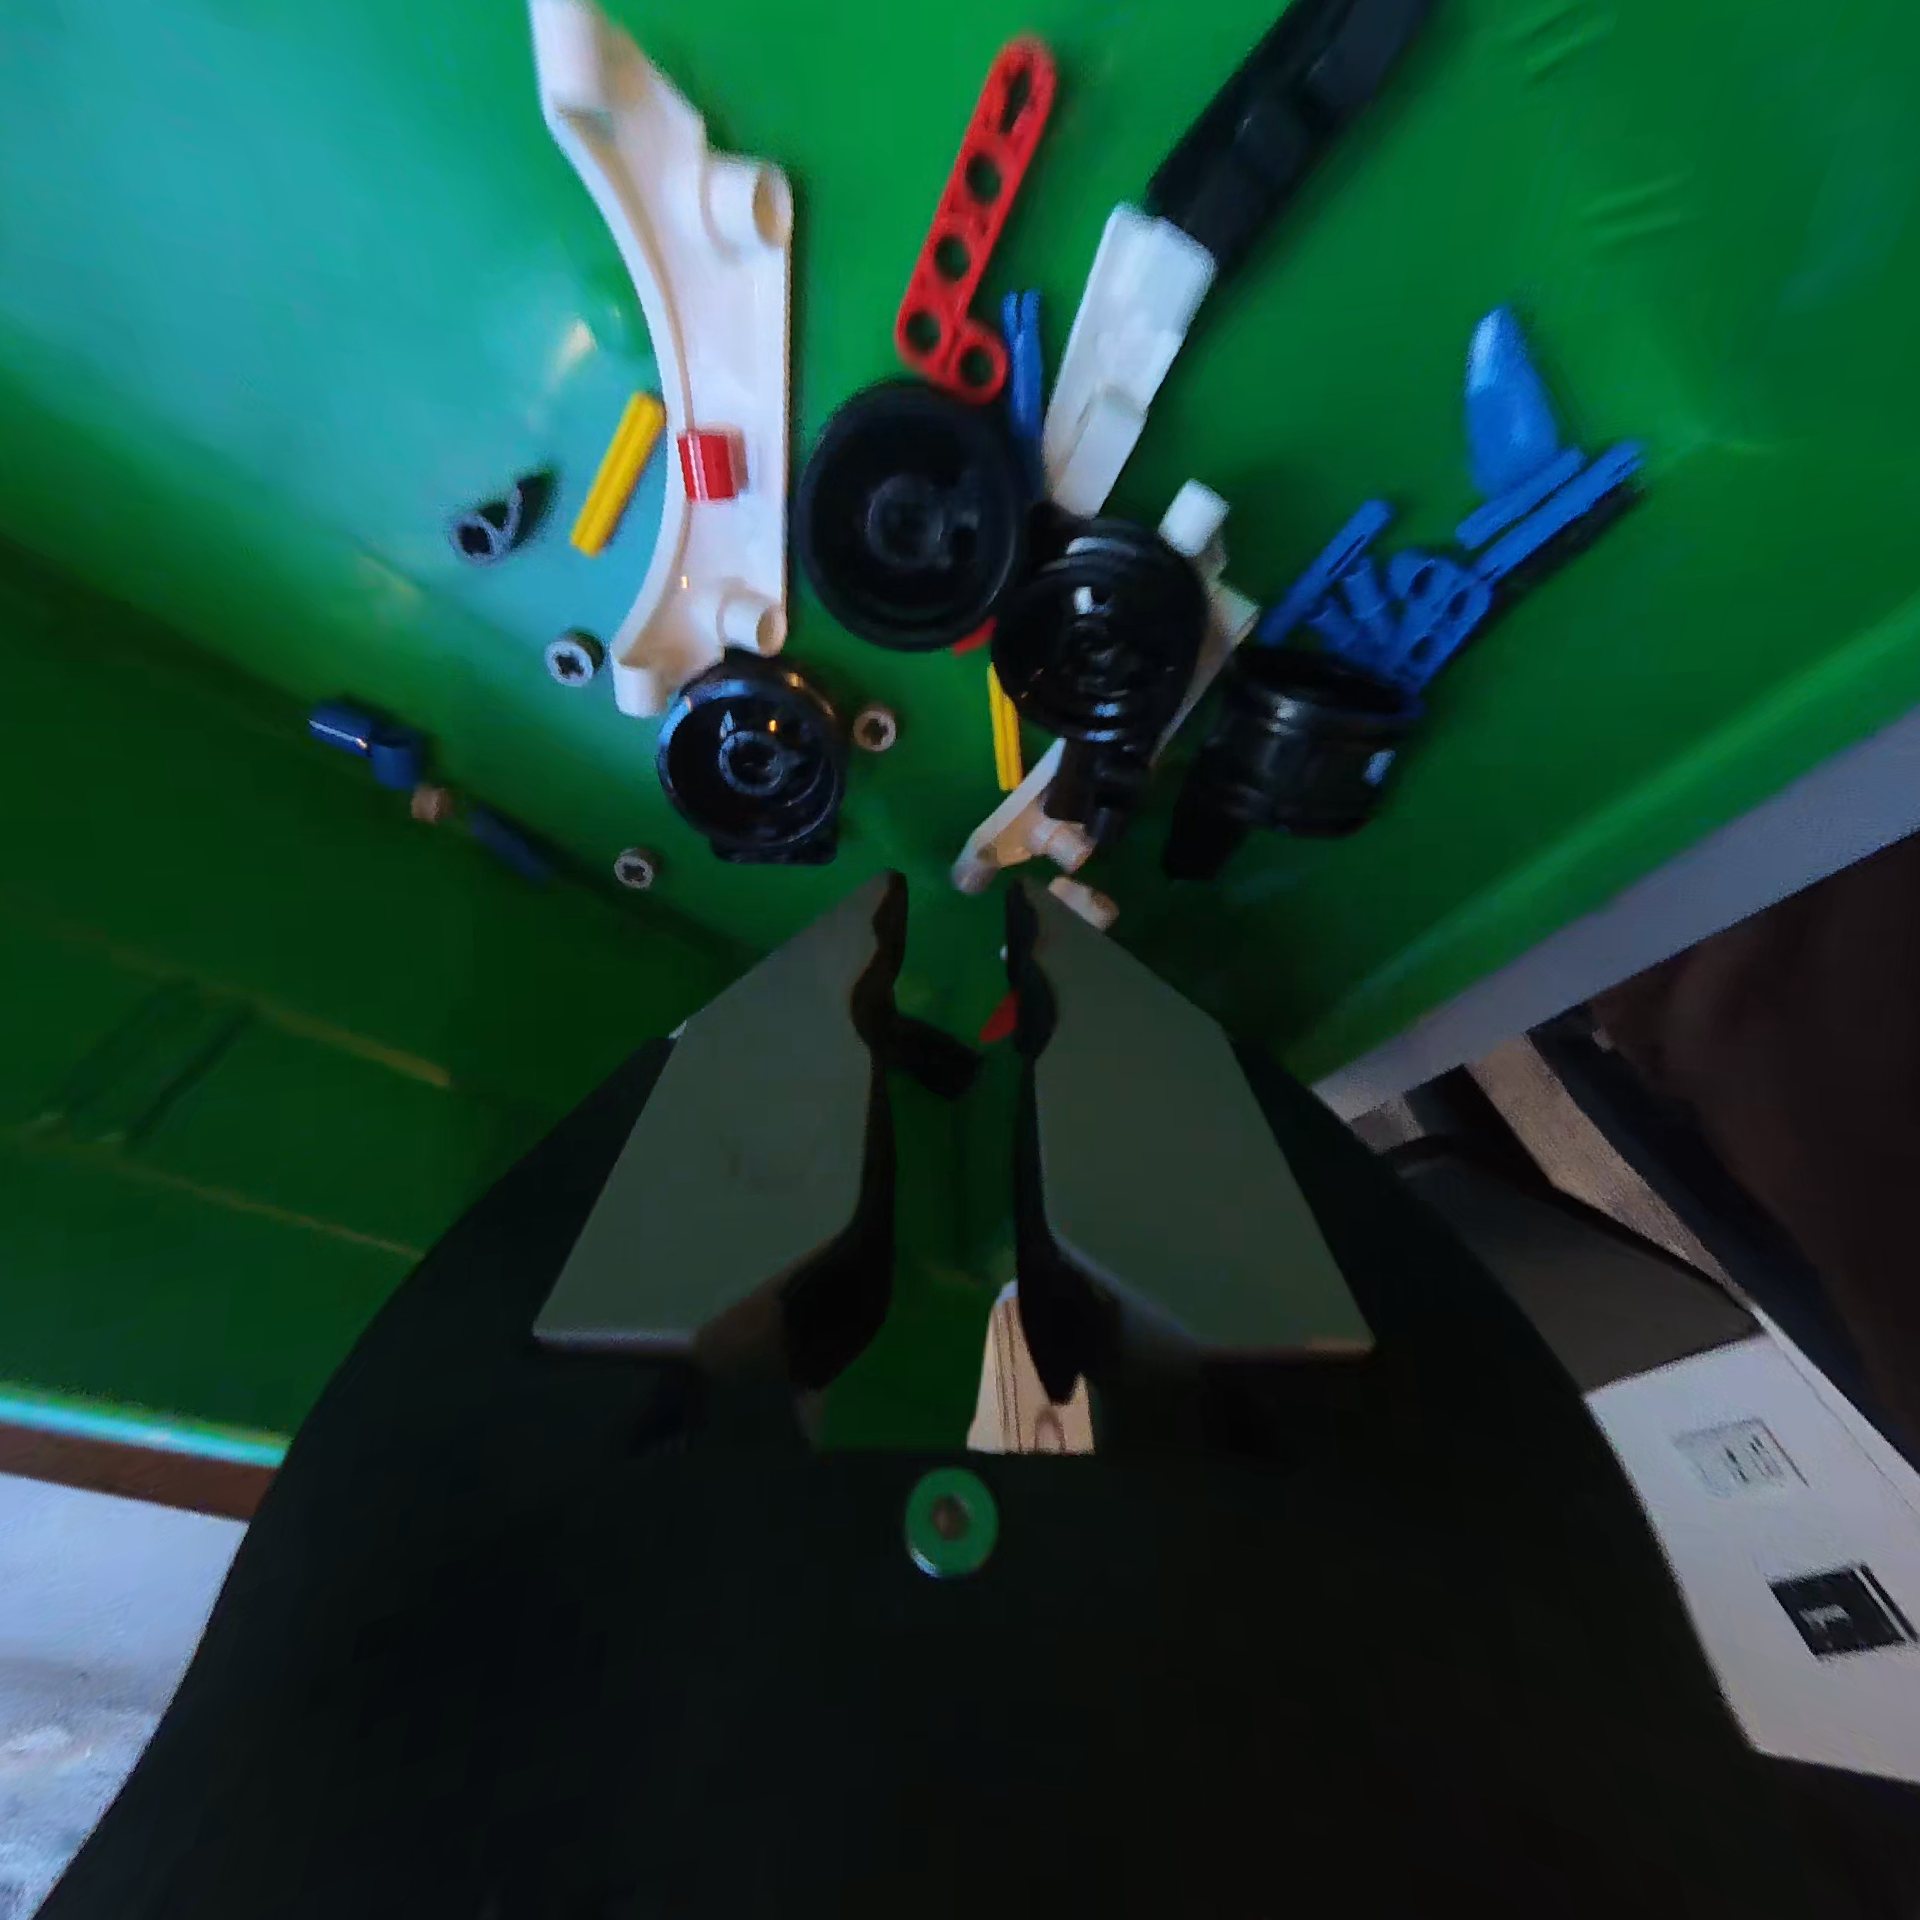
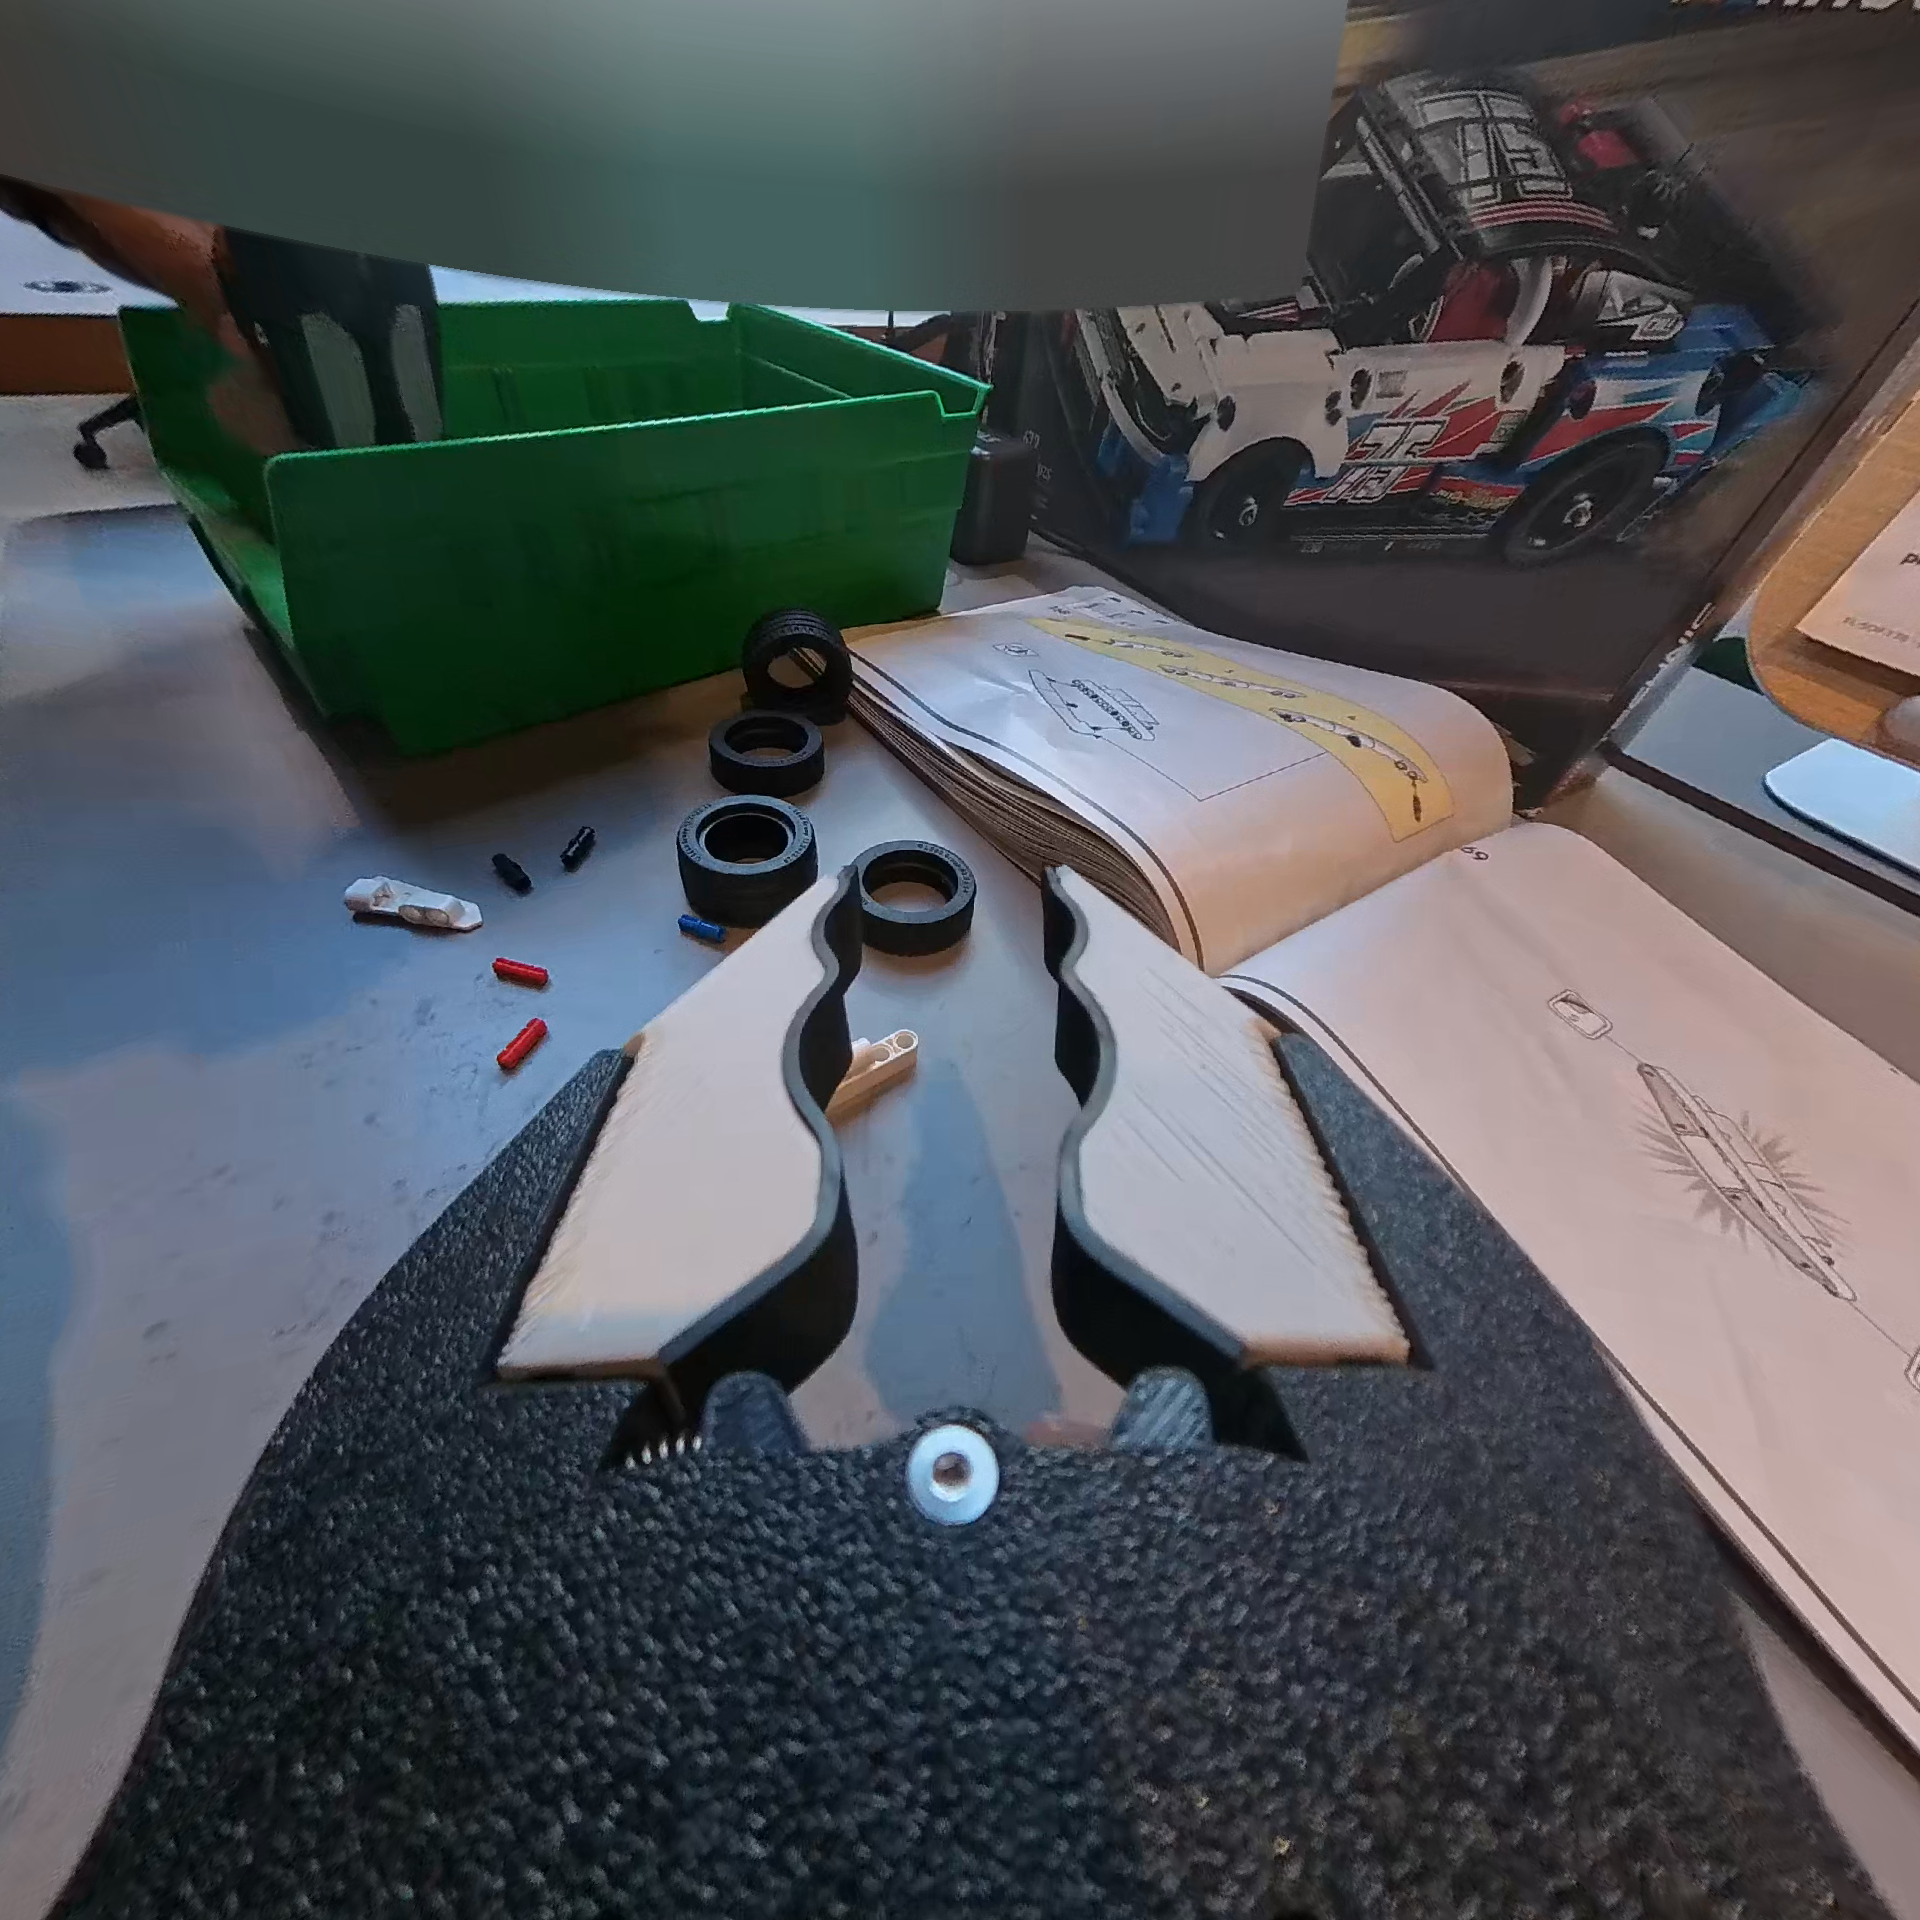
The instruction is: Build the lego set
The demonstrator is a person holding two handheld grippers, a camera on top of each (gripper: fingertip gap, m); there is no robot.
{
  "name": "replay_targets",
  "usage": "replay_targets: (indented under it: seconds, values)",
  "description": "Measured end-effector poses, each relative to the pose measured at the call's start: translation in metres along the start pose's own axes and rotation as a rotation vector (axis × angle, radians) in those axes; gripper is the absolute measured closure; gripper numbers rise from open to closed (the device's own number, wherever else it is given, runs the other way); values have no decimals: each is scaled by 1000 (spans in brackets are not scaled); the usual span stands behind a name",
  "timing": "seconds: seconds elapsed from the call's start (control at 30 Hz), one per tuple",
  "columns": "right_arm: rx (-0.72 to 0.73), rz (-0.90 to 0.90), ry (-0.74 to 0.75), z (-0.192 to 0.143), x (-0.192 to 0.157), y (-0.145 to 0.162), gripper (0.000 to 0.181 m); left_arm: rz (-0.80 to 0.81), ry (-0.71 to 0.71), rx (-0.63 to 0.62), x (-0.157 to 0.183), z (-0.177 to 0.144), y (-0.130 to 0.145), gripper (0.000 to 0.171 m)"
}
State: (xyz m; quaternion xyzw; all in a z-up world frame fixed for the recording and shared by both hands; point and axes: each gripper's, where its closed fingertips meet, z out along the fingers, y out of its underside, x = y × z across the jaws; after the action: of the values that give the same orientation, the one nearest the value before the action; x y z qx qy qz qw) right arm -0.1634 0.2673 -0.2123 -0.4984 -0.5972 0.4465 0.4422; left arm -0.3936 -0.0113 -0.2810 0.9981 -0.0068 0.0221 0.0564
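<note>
My left gripper point(image 1: 954, 904) is open and points down into the green bin point(image 1: 312, 312), just above loose Lego parts: three black wheel hubs point(image 1: 753, 758), a white curved panel point(image 1: 696, 343), a red beam point(image 1: 977, 208), blue pieces point(image 1: 1455, 571) and a yellow axle point(image 1: 618, 473). A small black piece point(image 1: 935, 1055) lies between its fingers; I cannot tell if it touches them. My right gripper point(image 2: 951, 883) is open and empty, low over the grey table. A black tyre point(image 2: 914, 909) lies by its left fingertip and a beige beam point(image 2: 873, 1070) lies under the gap.
On the table left of my right gripper lie three more tyres point(image 2: 743, 852), red pins point(image 2: 520, 971), black pins point(image 2: 511, 873), a blue pin point(image 2: 701, 928) and a white piece point(image 2: 410, 902). The green bin point(image 2: 582, 561) stands behind them. An open instruction booklet point(image 2: 1195, 748) and the set's box point(image 2: 1455, 364) are on the right. Some 35 cm of space lies between my two pairs of fingers. From my left tips it is roughly 8 cm to the yellow axle point(image 1: 618, 473); from my right, 35 cm.
</note>
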Motion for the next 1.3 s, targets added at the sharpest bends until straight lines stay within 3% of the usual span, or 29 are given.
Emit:
replay_targets:
  seconds: [0.07, 0.17, 0.27, 0.47, 0.8, 1.3]
  values:
    - [-2, -1, 1, 0, 0, 0, 146, 34, -14, 71, 3, -11, -14, 155]
    - [-3, 0, 1, 0, 0, 0, 147, 159, -53, 260, 12, -26, -55, 156]
    - [1, 4, 5, 0, 1, 0, 147, 266, -40, 299, 26, -21, -77, 158]
    - [8, 10, 7, -1, 2, -1, 147, 309, -52, 230, 20, 4, -85, 161]
    - [7, 9, -5, -1, 0, -1, 150, 303, -88, 279, 21, 0, -86, 161]
    - [5, 9, -8, 0, 0, -1, 150, 227, -293, 832, 31, -108, -102, 160]
